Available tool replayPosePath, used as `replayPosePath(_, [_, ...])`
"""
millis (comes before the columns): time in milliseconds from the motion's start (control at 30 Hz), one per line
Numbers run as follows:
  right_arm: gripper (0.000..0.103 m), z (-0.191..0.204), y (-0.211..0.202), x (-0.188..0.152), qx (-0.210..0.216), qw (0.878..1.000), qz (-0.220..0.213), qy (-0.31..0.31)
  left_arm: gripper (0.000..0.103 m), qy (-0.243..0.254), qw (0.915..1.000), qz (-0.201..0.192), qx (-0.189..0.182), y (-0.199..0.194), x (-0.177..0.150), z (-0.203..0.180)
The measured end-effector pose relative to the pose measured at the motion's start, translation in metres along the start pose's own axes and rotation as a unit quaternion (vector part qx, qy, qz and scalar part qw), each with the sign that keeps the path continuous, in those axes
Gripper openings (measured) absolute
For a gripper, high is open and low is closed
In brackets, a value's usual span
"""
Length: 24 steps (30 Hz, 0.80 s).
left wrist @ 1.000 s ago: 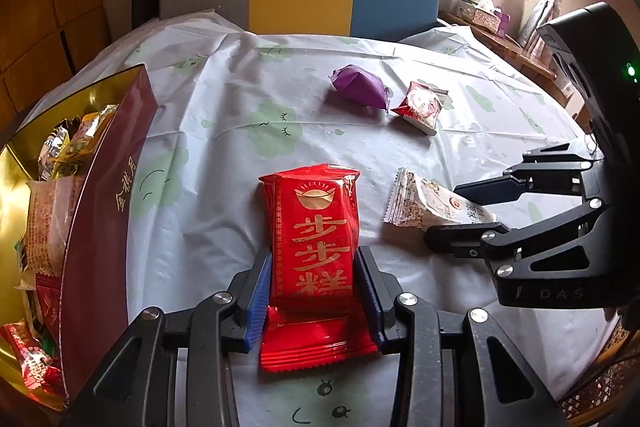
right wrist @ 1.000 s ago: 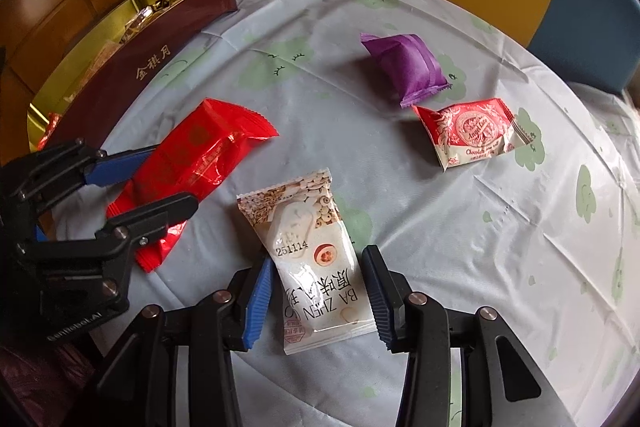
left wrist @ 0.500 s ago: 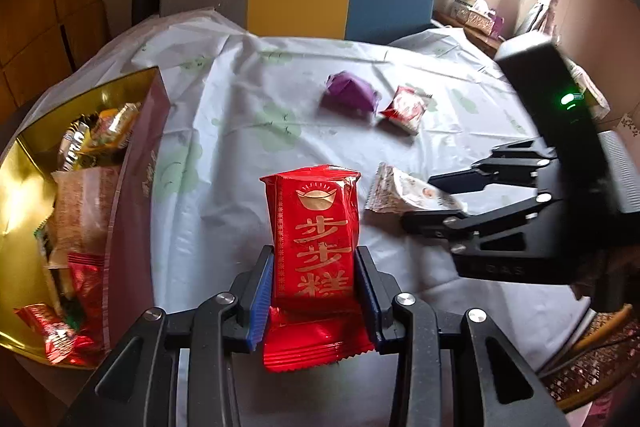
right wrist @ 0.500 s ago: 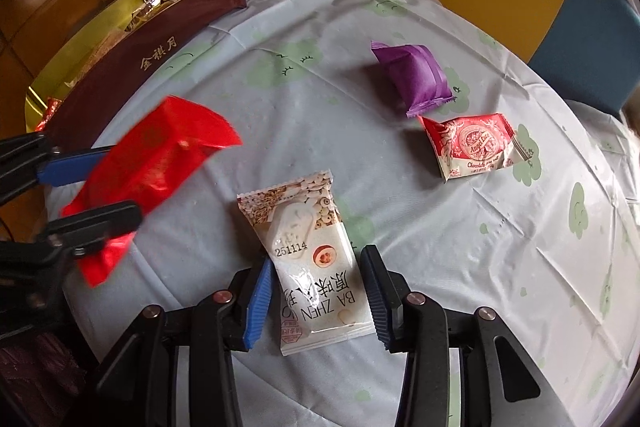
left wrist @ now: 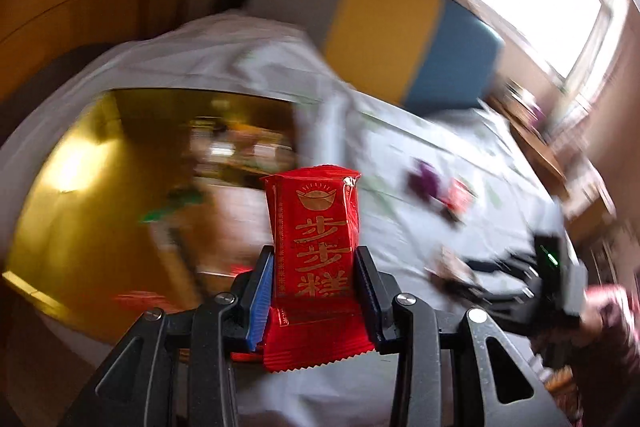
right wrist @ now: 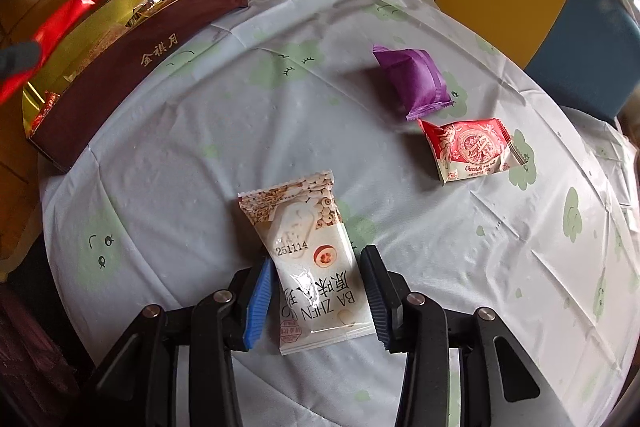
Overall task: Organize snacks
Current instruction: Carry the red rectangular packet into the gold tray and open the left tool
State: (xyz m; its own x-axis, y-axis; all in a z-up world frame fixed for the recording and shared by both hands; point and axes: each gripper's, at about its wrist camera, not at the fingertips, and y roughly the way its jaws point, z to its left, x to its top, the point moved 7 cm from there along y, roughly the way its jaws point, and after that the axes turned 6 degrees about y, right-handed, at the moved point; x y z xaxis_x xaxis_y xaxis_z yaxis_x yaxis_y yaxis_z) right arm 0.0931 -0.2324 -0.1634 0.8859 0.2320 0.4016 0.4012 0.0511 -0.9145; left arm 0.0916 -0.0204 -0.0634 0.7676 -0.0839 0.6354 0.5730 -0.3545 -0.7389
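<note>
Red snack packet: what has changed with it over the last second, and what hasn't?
The left gripper, shut on the red snack packet, lifted it off the table and swung it left over the gold box. The right gripper stays open around the white packet; the purple packet is unmoved.

Left hand-held gripper (left wrist: 316,291) clamped, aloft.
</note>
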Motion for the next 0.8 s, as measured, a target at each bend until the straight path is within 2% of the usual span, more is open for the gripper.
replayPosePath(200, [0.044,0.001,0.0,0.0,-0.006,1.0,-0.002,-0.007,0.039,-0.098,0.9937,0.003,0.056,-0.006,0.005,0.087])
replayPosePath(400, [0.044,0.002,0.0,0.0,-0.01,1.0,-0.005,-0.009,0.04,-0.174,0.9834,0.02,0.048,0.013,0.003,0.122])
replayPosePath(467, [0.044,0.002,0.0,0.0,-0.012,1.0,-0.005,-0.009,0.041,-0.181,0.982,0.023,0.048,0.02,0.003,0.13])
replayPosePath(667, [0.044,0.002,-0.001,-0.001,-0.012,1.0,-0.005,-0.009,0.042,-0.189,0.9783,0.064,0.057,0.044,-0.009,0.136])
replayPosePath(800, [0.044,0.002,-0.001,-0.001,-0.011,1.0,-0.005,-0.009,0.045,-0.179,0.9793,0.072,0.062,0.049,-0.015,0.137])
